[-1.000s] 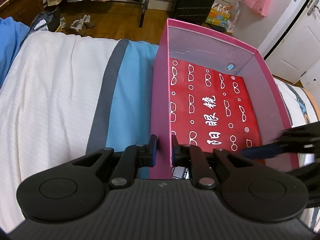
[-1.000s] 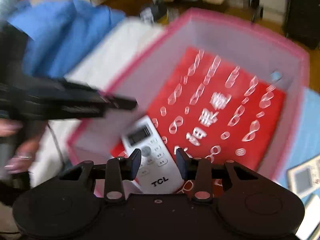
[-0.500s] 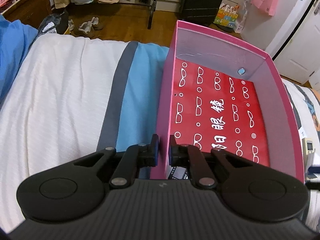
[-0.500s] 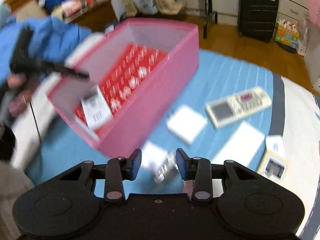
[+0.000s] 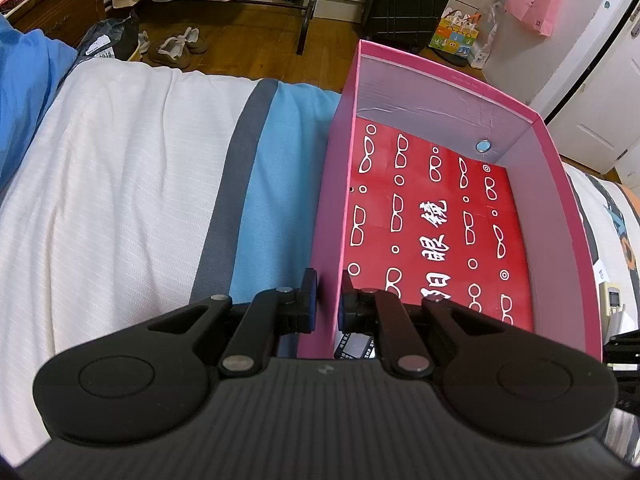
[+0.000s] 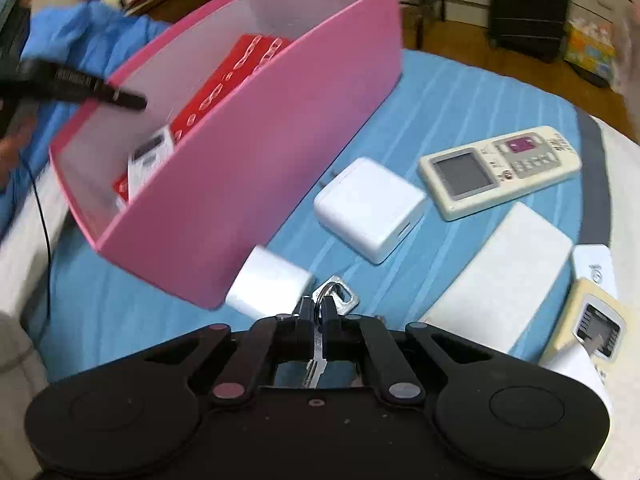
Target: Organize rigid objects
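The keys (image 6: 335,295), lying on the blue bedspread (image 6: 460,112) beside the pink box (image 6: 248,184), are now being pinched by the right claw (image 6: 316,312), whose jaws have just been closing. The box wall (image 5: 326,240) is being clamped by the left claw (image 5: 326,300). Only the right view is showing the chargers and remotes.

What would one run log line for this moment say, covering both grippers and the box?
left gripper: shut on pink box wall | right gripper: just closed on keys | white remote: inside box
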Demonstrator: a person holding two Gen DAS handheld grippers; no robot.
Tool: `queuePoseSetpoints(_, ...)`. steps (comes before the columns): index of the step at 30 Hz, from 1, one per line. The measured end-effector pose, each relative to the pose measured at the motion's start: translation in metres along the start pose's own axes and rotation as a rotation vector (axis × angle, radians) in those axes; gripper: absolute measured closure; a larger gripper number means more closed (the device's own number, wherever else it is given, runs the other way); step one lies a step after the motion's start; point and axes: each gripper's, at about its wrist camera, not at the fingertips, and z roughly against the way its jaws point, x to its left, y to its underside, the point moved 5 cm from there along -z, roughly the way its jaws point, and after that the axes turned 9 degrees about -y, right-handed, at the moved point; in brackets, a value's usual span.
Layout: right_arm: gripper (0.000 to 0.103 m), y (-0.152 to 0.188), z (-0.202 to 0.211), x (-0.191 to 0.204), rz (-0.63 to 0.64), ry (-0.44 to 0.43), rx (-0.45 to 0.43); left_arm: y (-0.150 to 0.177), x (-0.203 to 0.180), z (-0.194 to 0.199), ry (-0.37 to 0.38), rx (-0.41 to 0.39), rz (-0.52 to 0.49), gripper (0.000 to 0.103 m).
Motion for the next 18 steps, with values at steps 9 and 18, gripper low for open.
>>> queuePoseSetpoints(9,0.099,-0.011,0.058,0.017,-0.041,-0.011,-0.172,0.001,0.000,-0.001,-0.009,0.002,-0.002,0.094)
queuePoseSetpoints(18,0.099,-0.045,0.098,0.065,0.090,0.019,-0.303,0.002,0.000,-0.001,-0.007,0.011,0.010,0.094)
